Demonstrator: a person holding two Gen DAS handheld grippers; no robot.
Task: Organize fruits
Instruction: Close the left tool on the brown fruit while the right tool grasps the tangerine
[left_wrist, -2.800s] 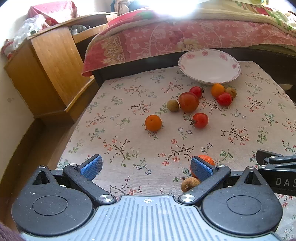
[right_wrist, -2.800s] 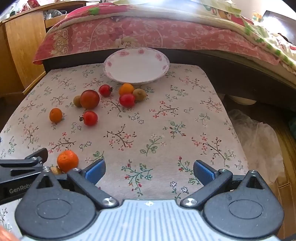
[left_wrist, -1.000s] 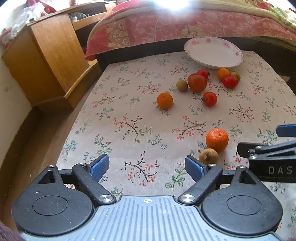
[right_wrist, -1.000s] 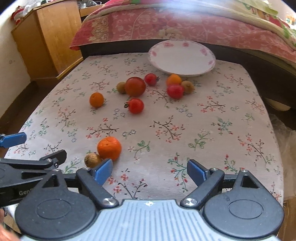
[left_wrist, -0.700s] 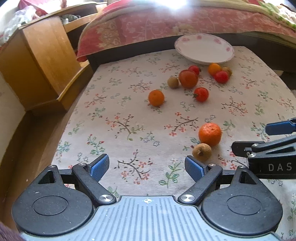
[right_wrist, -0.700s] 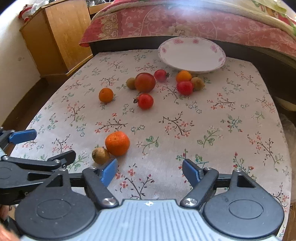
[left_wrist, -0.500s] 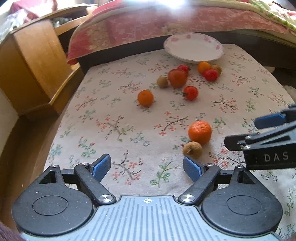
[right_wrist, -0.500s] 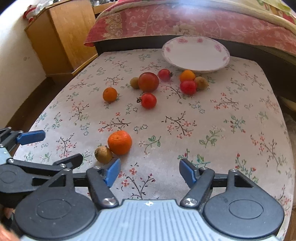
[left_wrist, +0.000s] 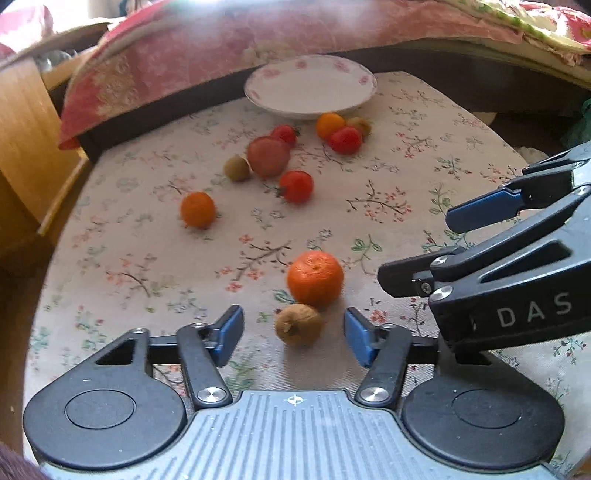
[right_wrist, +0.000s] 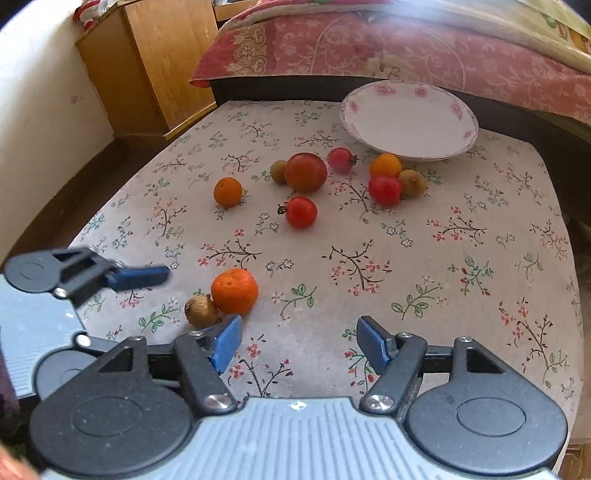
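Note:
A small brown fruit (left_wrist: 299, 325) lies on the flowered tablecloth, touching a big orange tangerine (left_wrist: 315, 278) behind it. My left gripper (left_wrist: 293, 334) straddles the brown fruit; its jaws are closing, with a gap on each side of the fruit. In the right wrist view the same pair, brown fruit (right_wrist: 201, 311) and tangerine (right_wrist: 234, 290), sits just left of my right gripper (right_wrist: 299, 341), which is open over bare cloth. An empty white plate (right_wrist: 408, 118) with pink flowers stands at the far edge. Several tomatoes, small oranges and brown fruits lie in front of it, among them a large tomato (right_wrist: 306, 172).
A wooden cabinet (right_wrist: 159, 62) stands off the table's far left corner. A bed with a pink quilt (right_wrist: 369, 44) runs behind the plate. The table (right_wrist: 480, 295) drops off at the right. One left gripper finger (right_wrist: 136, 277) reaches in from the left.
My left gripper has swung right and down, so the brown fruit now lies between its jaws, which have narrowed. The right gripper's jaws have narrowed a little; it has barely shifted.

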